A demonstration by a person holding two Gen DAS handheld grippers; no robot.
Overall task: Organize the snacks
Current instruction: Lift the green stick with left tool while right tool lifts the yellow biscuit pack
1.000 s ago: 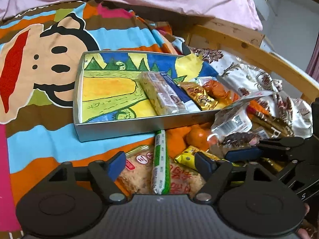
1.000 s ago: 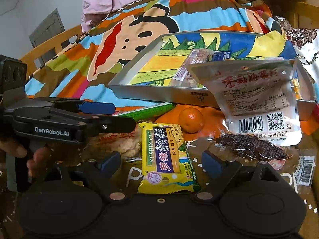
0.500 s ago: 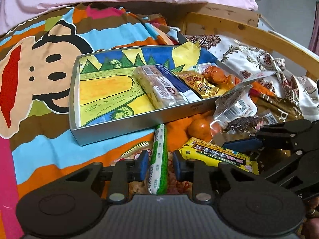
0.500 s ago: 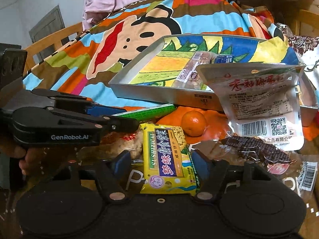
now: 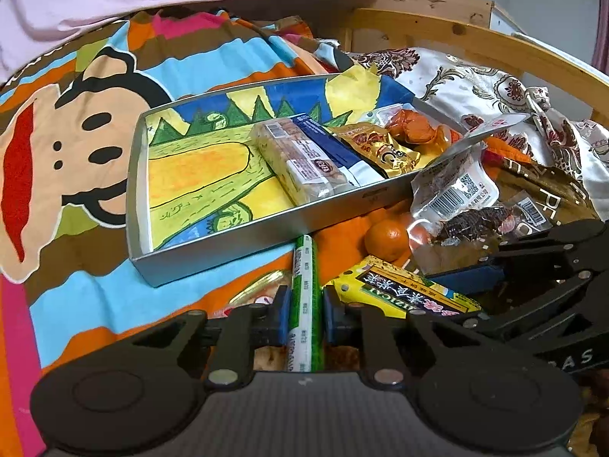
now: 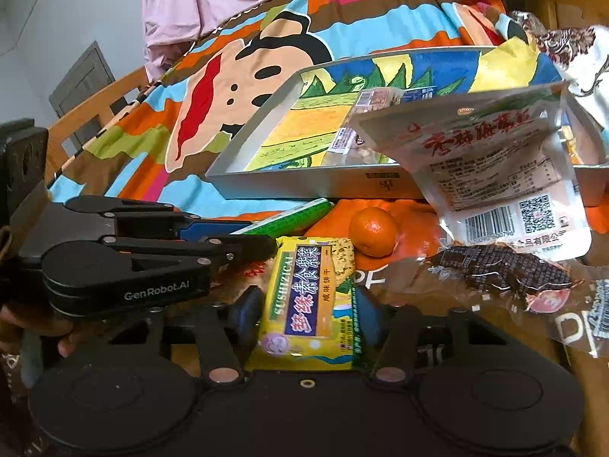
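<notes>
Left tongs are clamped tight on a long green-and-white stick-shaped snack, blue pads pressing both its sides; its small print is too fine to read. Right tongs are closing on a flat yellow biscuit packet, pads against both edges, and the label reads "SUSHIZICAI" beside large Chinese characters.

Just ahead of both tongs sits a small orange mandarin on the striped cartoon-monkey bedspread. Beyond it lies the shallow silver-walled box with a painted landscape floor, holding a clear-wrapped pale snack bar, a blue-and-white sachet and a gold foil packet.

To the right of the right tongs, a white pouch with red Chinese lettering, barcode and QR code leans on the box wall, a clear pack of dark dried snack in front of it.

Only the right view shows "GenRobot.AI" on the left tool's side and fingers gripping it. Only the left view shows the floral satin cloth and wooden bed rail.
</notes>
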